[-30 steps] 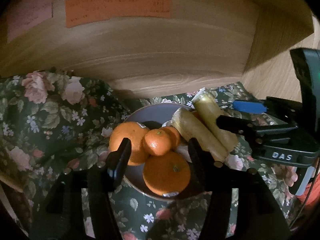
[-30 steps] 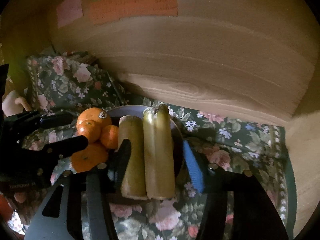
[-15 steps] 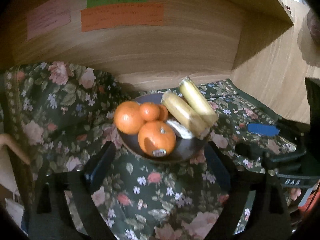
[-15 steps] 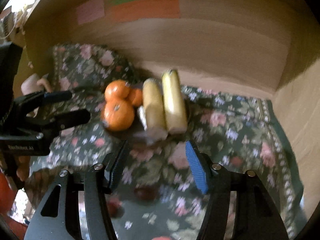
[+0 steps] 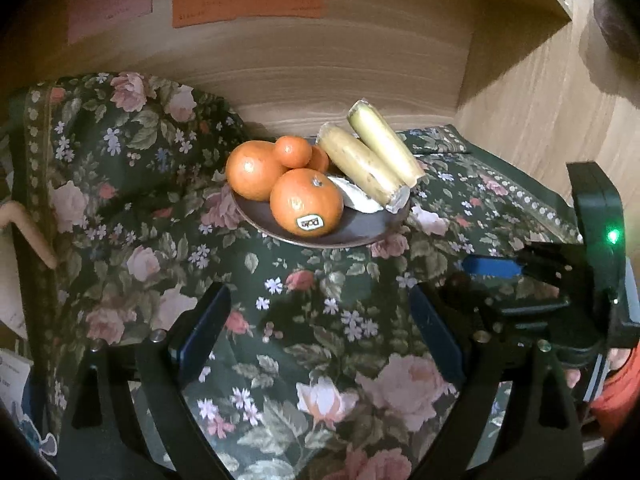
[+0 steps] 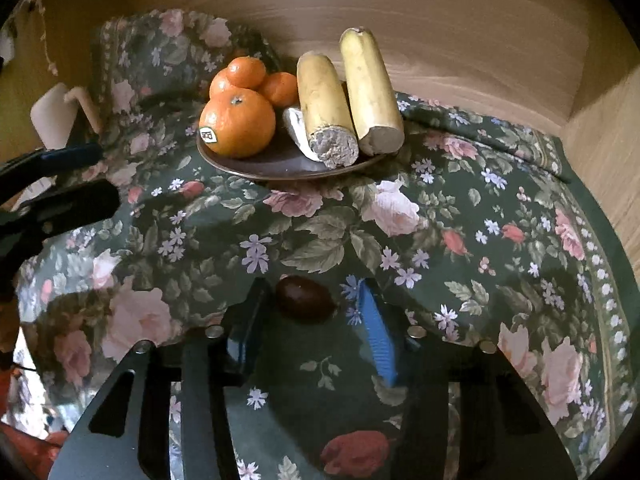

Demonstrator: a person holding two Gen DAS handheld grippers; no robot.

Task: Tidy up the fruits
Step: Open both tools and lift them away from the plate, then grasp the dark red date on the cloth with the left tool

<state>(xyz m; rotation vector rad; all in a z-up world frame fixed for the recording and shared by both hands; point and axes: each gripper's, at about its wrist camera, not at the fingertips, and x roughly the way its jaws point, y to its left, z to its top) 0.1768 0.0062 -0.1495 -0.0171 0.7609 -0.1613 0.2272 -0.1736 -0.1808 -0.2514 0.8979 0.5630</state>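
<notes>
Both grippers pulled back from dark brown round plate (image 5: pixel 360 236) w/ four oranges (image 5: pixel 306 202) & two cut yellow bananas (image 6: pixel 348 92). Left gripper (image 5: pixel 316 332) fingers apart, empty. Right gripper (image 6: pixel 310 332) fingers apart, either side of small dark oval fruit (image 6: pixel 306 299) on green floral cloth (image 6: pixel 460 248).

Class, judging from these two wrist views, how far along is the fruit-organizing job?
Done: four oranges, the stickered orange in front, and two bananas sit on the brown plate.
In hand: nothing; the left gripper and right gripper are open.
Left: a dark fruit lies on the floral cloth between the right gripper's fingers.
</notes>
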